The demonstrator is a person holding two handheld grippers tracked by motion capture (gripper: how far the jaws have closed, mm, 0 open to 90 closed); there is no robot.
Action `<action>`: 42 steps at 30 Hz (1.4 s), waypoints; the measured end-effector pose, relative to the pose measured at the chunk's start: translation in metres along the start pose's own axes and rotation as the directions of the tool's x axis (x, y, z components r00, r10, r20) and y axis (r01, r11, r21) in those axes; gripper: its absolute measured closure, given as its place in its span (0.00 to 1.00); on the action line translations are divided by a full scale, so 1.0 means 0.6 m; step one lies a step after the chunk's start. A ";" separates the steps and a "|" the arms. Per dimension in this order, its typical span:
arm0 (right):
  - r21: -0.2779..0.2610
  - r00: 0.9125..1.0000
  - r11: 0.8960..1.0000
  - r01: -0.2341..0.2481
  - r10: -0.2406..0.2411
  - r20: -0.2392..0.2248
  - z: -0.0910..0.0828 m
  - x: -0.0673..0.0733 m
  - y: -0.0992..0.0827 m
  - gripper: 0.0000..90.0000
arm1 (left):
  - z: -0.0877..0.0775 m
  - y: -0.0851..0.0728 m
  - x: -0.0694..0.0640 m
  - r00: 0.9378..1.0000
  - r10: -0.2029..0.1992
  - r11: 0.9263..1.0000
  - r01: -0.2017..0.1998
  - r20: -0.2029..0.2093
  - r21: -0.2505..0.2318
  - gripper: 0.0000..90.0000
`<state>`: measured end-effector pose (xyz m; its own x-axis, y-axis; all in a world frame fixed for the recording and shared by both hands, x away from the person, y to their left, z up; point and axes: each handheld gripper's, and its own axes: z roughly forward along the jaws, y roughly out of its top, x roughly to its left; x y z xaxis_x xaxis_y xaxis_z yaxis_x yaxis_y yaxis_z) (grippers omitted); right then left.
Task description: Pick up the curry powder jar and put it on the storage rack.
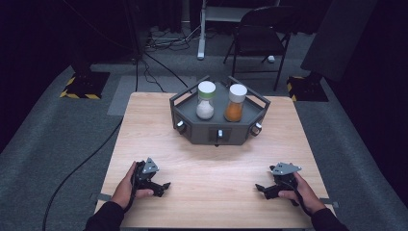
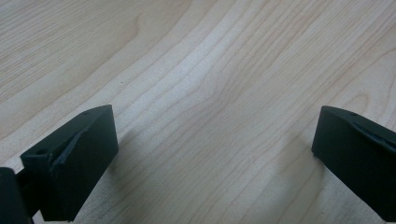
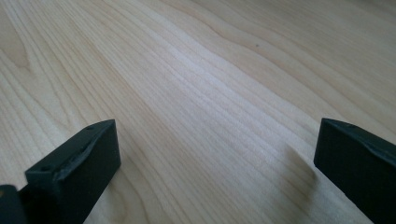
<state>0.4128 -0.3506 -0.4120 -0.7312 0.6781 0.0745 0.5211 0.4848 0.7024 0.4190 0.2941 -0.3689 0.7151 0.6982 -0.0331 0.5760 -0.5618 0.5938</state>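
Observation:
A dark grey six-sided tray (image 1: pixel 192 126) stands at the far middle of the wooden table (image 1: pixel 211 163). Inside it stand two clear jars: one with white powder and a pale green lid (image 1: pixel 206 100), one with orange powder and a white lid (image 1: pixel 235 102). My left gripper (image 1: pixel 162 187) rests near the front left of the table, held by a hand, open with nothing between its fingers (image 2: pixel 74 163). At the front right lies my right gripper (image 1: pixel 261 189), likewise open and empty, its fingertips (image 3: pixel 79 168) close above bare wood. Both point toward the table's middle.
The tray has small knobs (image 1: pixel 220 133) on its front faces and raised rails at its back corners. Beyond the table stand a black folding chair (image 1: pixel 260 33), a white stand leg (image 1: pixel 202 29) and floor cables (image 1: pixel 159 72). Bare wood lies between the grippers.

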 end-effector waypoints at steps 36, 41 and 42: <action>0.012 0.999 1.000 -0.028 0.028 -0.022 -0.011 -0.035 -0.011 0.00 | 0.002 0.001 0.002 1.000 0.002 1.000 -0.002 0.005 -0.002 0.00; 0.012 0.999 1.000 -0.027 0.028 -0.022 -0.011 -0.035 -0.011 0.00 | 0.001 0.001 0.001 1.000 0.000 1.000 0.000 0.004 0.000 0.00; 0.012 0.999 1.000 -0.028 0.028 -0.022 -0.011 -0.035 -0.011 0.00 | 0.001 0.001 0.001 1.000 0.000 1.000 0.000 0.004 0.000 0.00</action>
<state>0.4221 -0.3718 -0.4138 -0.7259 0.6790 0.1096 0.5464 0.4725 0.6915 0.4202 0.2938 -0.3692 0.7167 0.6965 -0.0360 0.5759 -0.5619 0.5939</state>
